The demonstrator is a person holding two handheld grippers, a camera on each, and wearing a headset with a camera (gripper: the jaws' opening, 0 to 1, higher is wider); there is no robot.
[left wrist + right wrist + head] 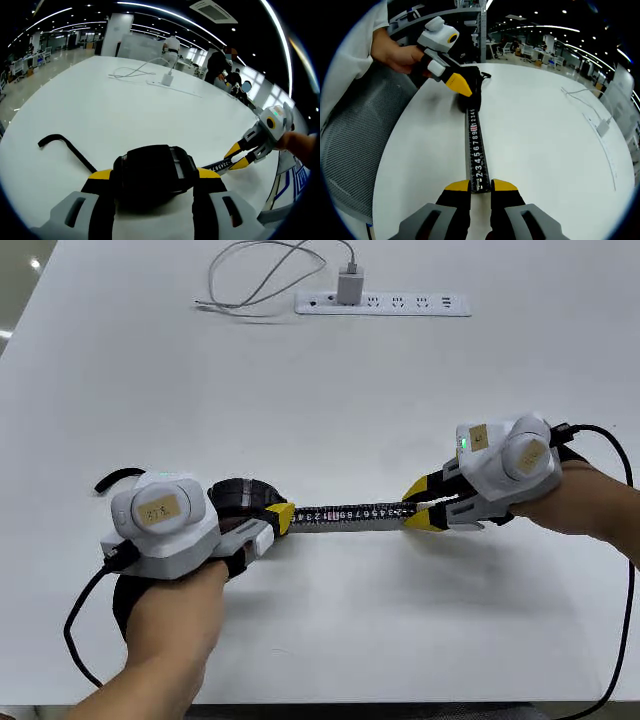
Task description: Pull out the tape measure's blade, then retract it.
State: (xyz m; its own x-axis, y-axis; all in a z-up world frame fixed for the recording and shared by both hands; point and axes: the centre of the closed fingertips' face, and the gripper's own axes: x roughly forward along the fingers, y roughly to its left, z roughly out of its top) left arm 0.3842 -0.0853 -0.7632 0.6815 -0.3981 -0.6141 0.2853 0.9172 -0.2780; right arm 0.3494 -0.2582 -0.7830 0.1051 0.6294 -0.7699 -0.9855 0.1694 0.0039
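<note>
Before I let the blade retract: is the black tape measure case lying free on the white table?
No: the left tool grips the black tape measure case between its yellow-tipped jaws.

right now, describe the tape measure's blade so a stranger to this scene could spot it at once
On the white table, look along the near edge. The blade is the thin dark strip stretched from the black case held by the left gripper to the yellow tips of the right gripper. Unlike the chunky case, it is flat, straight and printed with numbers.
</note>
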